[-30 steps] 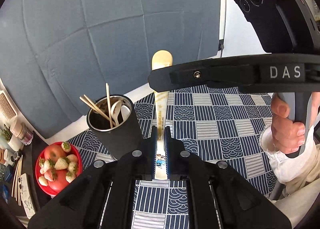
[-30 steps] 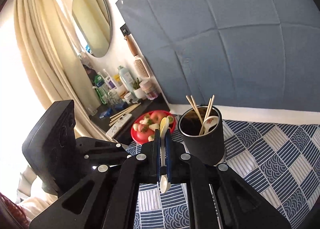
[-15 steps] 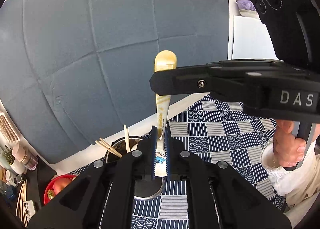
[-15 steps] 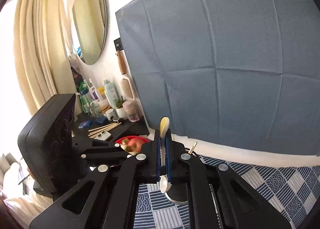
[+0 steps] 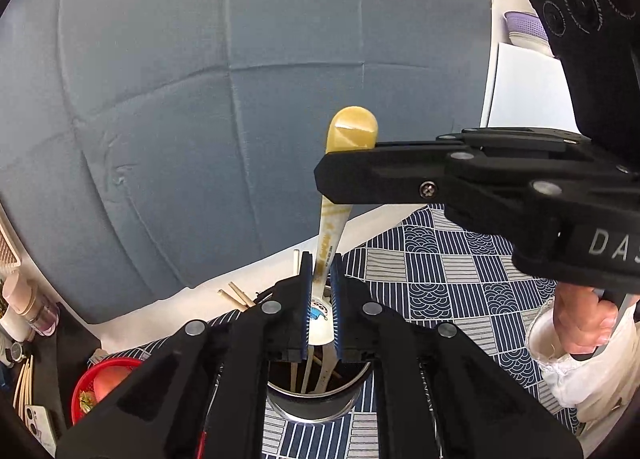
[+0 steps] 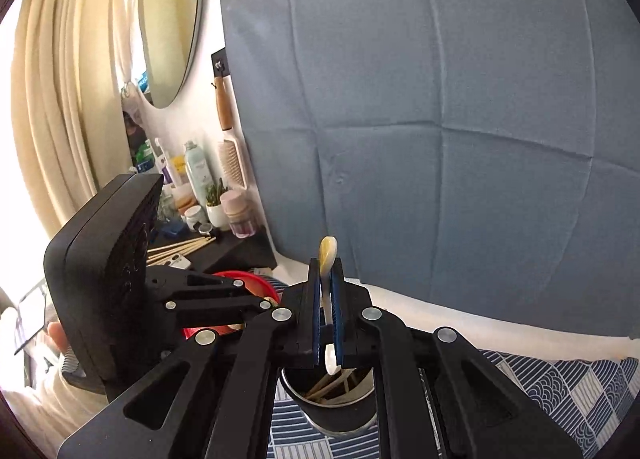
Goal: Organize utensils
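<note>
Both of your tools grip the same spoon (image 5: pixel 329 243). Your left tool (image 5: pixel 320 291) is closed on the lower handle just above the bowl, and your right tool (image 6: pixel 327 307) is closed on it higher up, near the yellow end, crossing in from the side. The spoon stands nearly upright, its bowl hanging just over the mouth of the black cup (image 5: pixel 320 407), where chopsticks (image 5: pixel 236 295) already lean.

The risk lies in that double grip. If you move one tool while the other is clamped, I judge the handle could twist, slip or snap. If you let go too high, the bowl may strike the rim or the chopsticks and tip out onto the bench (image 5: pixel 440 279).

Compared with a second ago, the cup has gone from the left of your left tool to directly beneath it, and the strawberry bowl (image 5: pixel 100 383) has slid to the lower edge of the view.
</note>
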Motion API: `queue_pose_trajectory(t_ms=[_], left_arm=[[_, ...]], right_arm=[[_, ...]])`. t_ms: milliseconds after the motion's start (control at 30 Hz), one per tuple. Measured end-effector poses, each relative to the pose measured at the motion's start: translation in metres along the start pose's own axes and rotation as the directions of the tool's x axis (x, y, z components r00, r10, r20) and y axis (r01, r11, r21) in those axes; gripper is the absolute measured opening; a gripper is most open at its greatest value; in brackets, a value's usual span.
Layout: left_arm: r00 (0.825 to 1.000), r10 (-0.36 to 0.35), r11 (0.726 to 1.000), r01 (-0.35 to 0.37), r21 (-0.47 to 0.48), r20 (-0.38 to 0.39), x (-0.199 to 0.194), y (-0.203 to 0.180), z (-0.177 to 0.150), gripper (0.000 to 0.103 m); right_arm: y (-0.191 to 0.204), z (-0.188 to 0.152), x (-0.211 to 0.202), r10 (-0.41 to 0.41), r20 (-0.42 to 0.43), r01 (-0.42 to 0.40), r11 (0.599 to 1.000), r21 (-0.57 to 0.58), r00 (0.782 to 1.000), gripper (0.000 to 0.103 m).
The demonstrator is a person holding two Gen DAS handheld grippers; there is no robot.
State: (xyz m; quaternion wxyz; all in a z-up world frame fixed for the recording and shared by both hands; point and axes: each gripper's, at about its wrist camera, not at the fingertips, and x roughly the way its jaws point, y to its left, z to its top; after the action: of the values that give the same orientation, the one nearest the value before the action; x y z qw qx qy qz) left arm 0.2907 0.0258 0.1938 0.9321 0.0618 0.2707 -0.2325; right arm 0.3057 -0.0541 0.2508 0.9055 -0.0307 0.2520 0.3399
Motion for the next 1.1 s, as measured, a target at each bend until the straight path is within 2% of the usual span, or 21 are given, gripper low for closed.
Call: queue_pose_trajectory(t_ms=[100,133,167,200,233,267,333,400,467,533,667,700,867,967,1100], left_arm=[[1.000,-0.029,0.999,0.028,-0.033,-0.006,0.010,0.008,-0.009,0.010],[1.000,-0.022,0.999,0.022,-0.049,0.005,0.010,0.011,-0.013,0.013],[1.000,-0.003,0.997,0.005,-0.071,0.017,0.008,0.016,-0.017,0.029],[0.999,0.006,0.995,-0.003,-0.099,0.034,0.004,0.019,-0.021,0.042],[0.998,0.011,0.992,-0.003,-0.126,0.061,-0.001,0.024,-0.025,0.068],[0.996,0.025,0.989,-0.012,-0.147,0.091,-0.009,0.027,-0.029,0.082],[0.991,0.056,0.987,-0.036,-0.158,0.124,-0.026,0.029,-0.039,0.085],[0.984,0.096,0.983,-0.070,-0.168,0.152,-0.043,0.029,-0.050,0.095],[0.972,0.156,0.975,-0.123,-0.185,0.176,-0.057,0.029,-0.060,0.097],[0.954,0.229,0.960,-0.188,-0.206,0.195,-0.072,0.028,-0.070,0.097],[0.910,0.366,0.915,-0.313,-0.255,0.196,-0.089,0.022,-0.090,0.097],[0.907,0.380,0.908,-0.327,-0.262,0.184,-0.090,0.020,-0.097,0.097],[0.916,0.391,0.885,-0.349,-0.308,0.086,-0.089,0.021,-0.135,0.097],[0.910,0.411,0.869,-0.373,-0.325,0.054,-0.092,0.010,-0.160,0.097],[0.914,0.405,0.870,-0.376,-0.320,0.027,-0.094,-0.008,-0.185,0.097]], right_arm=[[-0.002,-0.007,0.012,0.007,-0.026,-0.007,1.000,0.000,1.000,0.006],[-0.002,-0.010,0.014,0.003,-0.032,-0.003,1.000,-0.001,0.999,0.007],[-0.001,-0.012,0.015,-0.021,-0.033,0.021,1.000,-0.010,0.999,0.017],[0.000,-0.014,0.014,-0.064,-0.020,0.064,0.998,-0.027,0.998,0.029],[0.001,-0.017,0.009,-0.110,0.006,0.110,0.993,-0.044,0.994,0.062],[0.003,-0.019,0.003,-0.147,0.039,0.149,0.987,-0.060,0.988,0.084],[0.007,-0.021,-0.010,-0.192,0.082,0.199,0.976,-0.093,0.978,0.086],[0.011,-0.024,-0.021,-0.236,0.113,0.248,0.962,-0.117,0.965,0.088],[0.015,-0.027,-0.029,-0.284,0.142,0.303,0.943,-0.134,0.948,0.092],[0.020,-0.032,-0.034,-0.320,0.157,0.343,0.928,-0.145,0.934,0.094],[0.025,-0.046,-0.035,-0.355,0.135,0.373,0.917,-0.142,0.925,0.095],[0.025,-0.052,-0.035,-0.359,0.124,0.374,0.918,-0.133,0.925,0.095],[0.024,-0.093,-0.033,-0.334,0.057,0.338,0.938,-0.076,0.941,0.095],[0.026,-0.121,-0.032,-0.327,0.033,0.329,0.943,-0.045,0.944,0.095],[0.029,-0.162,-0.033,-0.333,0.006,0.333,0.943,-0.018,0.943,0.095]])
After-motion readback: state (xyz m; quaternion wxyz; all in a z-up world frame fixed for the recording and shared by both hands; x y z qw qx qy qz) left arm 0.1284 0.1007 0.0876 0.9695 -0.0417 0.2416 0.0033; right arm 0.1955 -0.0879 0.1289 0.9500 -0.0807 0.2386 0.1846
